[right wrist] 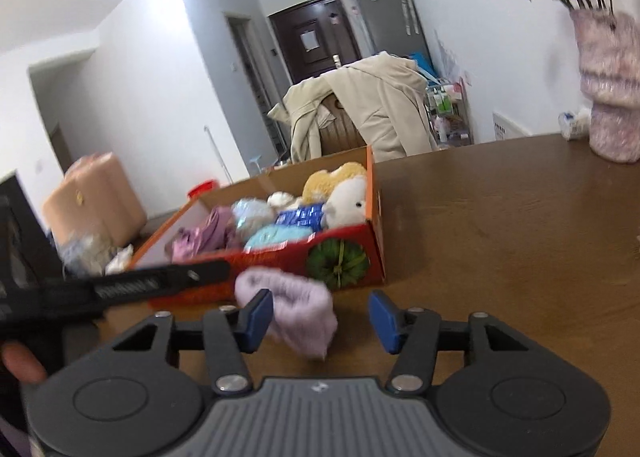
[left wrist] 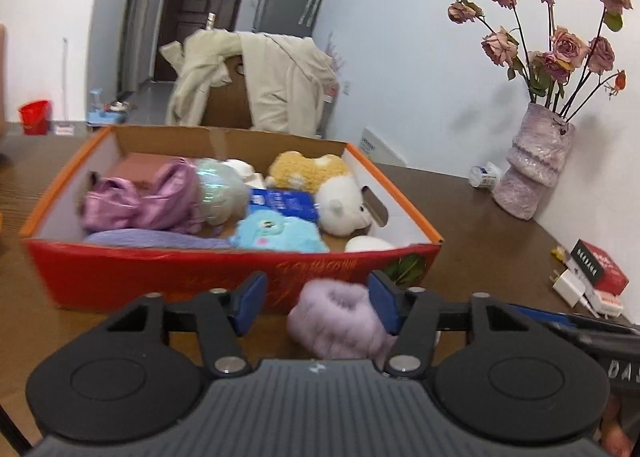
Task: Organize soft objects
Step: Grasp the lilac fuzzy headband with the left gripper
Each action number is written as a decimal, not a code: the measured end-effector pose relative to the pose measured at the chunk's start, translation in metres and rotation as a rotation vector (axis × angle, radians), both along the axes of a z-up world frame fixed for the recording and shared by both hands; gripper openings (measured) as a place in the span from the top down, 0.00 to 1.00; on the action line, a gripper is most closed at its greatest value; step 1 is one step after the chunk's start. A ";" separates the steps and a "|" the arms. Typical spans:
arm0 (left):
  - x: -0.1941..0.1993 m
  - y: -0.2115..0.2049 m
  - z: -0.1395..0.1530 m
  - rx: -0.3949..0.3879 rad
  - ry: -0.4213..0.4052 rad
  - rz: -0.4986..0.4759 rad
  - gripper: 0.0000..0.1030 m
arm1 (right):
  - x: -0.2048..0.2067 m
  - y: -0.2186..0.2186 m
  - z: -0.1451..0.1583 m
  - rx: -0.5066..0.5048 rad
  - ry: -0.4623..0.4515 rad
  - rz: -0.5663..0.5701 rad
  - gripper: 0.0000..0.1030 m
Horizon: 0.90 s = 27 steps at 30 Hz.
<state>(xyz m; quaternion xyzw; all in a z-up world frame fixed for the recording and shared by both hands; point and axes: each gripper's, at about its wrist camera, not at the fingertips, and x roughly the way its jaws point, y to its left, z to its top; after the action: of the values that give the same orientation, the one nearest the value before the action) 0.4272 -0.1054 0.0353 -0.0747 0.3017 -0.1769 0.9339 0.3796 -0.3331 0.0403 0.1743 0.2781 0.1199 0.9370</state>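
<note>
A fluffy lilac soft object (left wrist: 338, 319) lies on the brown table in front of a red cardboard box (left wrist: 160, 277). The box holds several soft toys: a blue plush (left wrist: 276, 233), a white plush (left wrist: 344, 209), a tan plush (left wrist: 308, 171) and pink shiny fabric (left wrist: 136, 201). My left gripper (left wrist: 318, 303) is open, its right finger against the lilac object. In the right wrist view my right gripper (right wrist: 320, 321) is open, with the lilac object (right wrist: 290, 305) next to its left finger and the box (right wrist: 348, 257) behind. The left gripper's body (right wrist: 120, 285) reaches in from the left.
A pink vase of dried roses (left wrist: 532, 173) stands at the table's right by the wall, with a small white bottle (left wrist: 486, 175) beside it. A red box and white charger (left wrist: 588, 277) lie at the right edge. A chair draped with a beige coat (left wrist: 256, 81) stands behind the table.
</note>
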 end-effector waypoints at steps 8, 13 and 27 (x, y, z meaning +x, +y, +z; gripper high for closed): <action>-0.017 0.011 -0.032 0.008 0.125 -0.105 0.71 | 0.033 0.000 -0.035 0.087 0.089 0.007 0.56; -0.038 0.021 -0.012 -0.092 0.048 -0.192 0.42 | 0.021 0.009 -0.035 0.090 0.098 0.046 0.56; -0.016 0.029 -0.052 -0.176 0.181 -0.158 0.65 | 0.017 0.024 -0.053 0.010 0.149 0.099 0.72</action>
<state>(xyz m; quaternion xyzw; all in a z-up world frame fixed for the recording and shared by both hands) 0.4117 -0.0769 -0.0164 -0.1480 0.3728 -0.2684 0.8758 0.3970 -0.3088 -0.0123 0.1732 0.3547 0.1543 0.9057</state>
